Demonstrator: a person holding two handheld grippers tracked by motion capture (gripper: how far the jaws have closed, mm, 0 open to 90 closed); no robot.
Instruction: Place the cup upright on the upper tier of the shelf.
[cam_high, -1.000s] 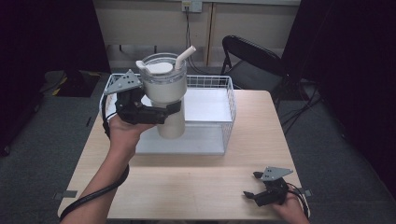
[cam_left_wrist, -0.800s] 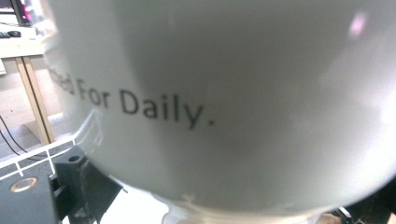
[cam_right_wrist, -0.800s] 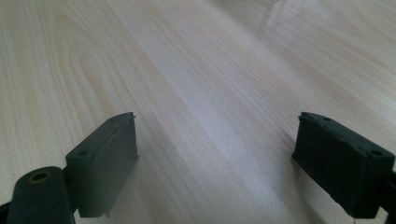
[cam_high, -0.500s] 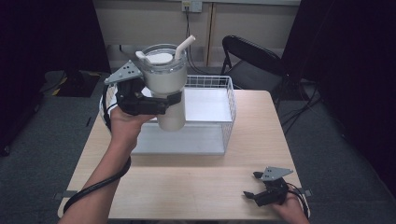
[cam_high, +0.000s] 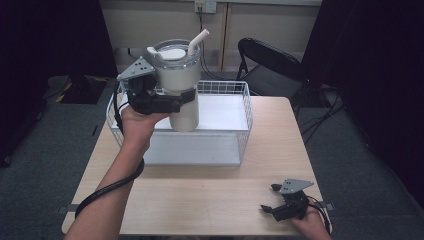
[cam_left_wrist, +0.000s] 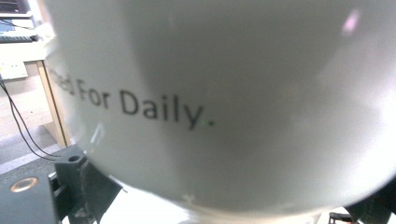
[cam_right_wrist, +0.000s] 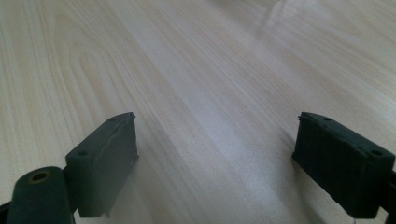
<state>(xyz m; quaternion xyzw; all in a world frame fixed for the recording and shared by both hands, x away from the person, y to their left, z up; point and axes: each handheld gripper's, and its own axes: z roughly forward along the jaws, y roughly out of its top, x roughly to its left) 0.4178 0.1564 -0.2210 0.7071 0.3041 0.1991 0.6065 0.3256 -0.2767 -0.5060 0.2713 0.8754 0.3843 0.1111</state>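
1. Lifted since a second ago, the cream straw-lidded plastic tumbler (cam_high: 181, 82) now hangs above the white wire basket (cam_high: 243, 125); keep it upright.
2. Left gripper (cam_high: 165, 101) clamps its waist; hold firm.
3. Right gripper (cam_high: 274, 200), jaws wide, rests well in front of the basket.

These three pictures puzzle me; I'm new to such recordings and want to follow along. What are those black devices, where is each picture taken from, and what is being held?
A person holds a two-jaw hand tool in each hand. The high view looks down on a wooden table bearing a white wire basket. The left gripper is clamped around a white tumbler with a lid and straw, held in the air above the basket. The left gripper view comes from a camera on that tool, so the tumbler's printed wall looms close. The right gripper rests low at the table's near edge; the right gripper view shows its jaws spread apart over bare wood, holding nothing.
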